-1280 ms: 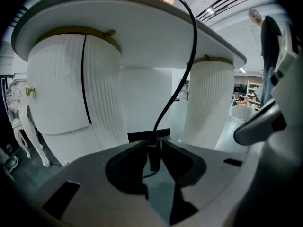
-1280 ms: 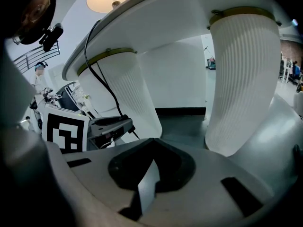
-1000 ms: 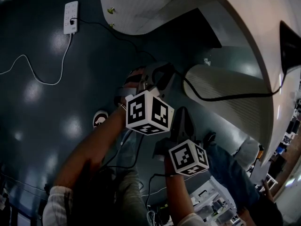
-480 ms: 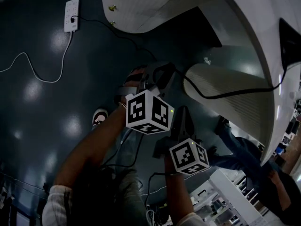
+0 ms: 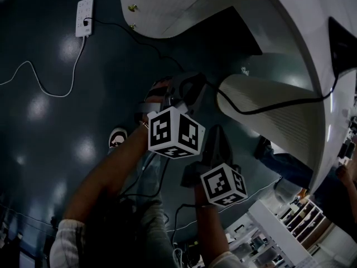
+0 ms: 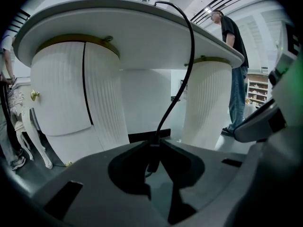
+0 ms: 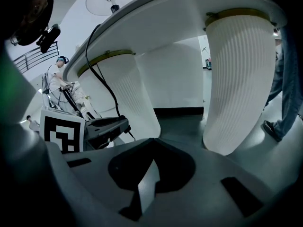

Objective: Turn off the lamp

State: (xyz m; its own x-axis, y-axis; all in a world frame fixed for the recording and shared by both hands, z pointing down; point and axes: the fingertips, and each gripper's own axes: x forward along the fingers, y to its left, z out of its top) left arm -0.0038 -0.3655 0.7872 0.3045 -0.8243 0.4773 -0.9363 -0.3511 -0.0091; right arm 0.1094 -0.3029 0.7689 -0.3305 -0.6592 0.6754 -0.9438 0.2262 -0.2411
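Note:
A black lamp cord (image 5: 268, 109) runs from a dark shape (image 5: 341, 46) on the white table top (image 5: 184, 4) down past a ribbed leg (image 5: 279, 127) to my left gripper (image 5: 189, 88). In the left gripper view the cord (image 6: 184, 65) drops between the tips of the left gripper (image 6: 154, 143). Its jaws are closing and both tips touch the cord; a thicker dark piece of the cord hangs in the hollow behind them. My right gripper (image 5: 216, 132) hovers just behind and to the right. In its own view the right gripper (image 7: 151, 141) is shut with nothing held, and the left gripper (image 7: 106, 126) shows beside it.
A white power strip (image 5: 84, 20) and its white cable (image 5: 39, 85) lie on the dark floor at far left. Two ribbed white legs (image 6: 71, 93) (image 6: 208, 103) hold up the table. A person (image 6: 234, 32) stands behind the table. White shelving (image 5: 279, 228) is at lower right.
Both grippers and the cord have stayed where they were. Only a person at the lower right of the head view has shifted.

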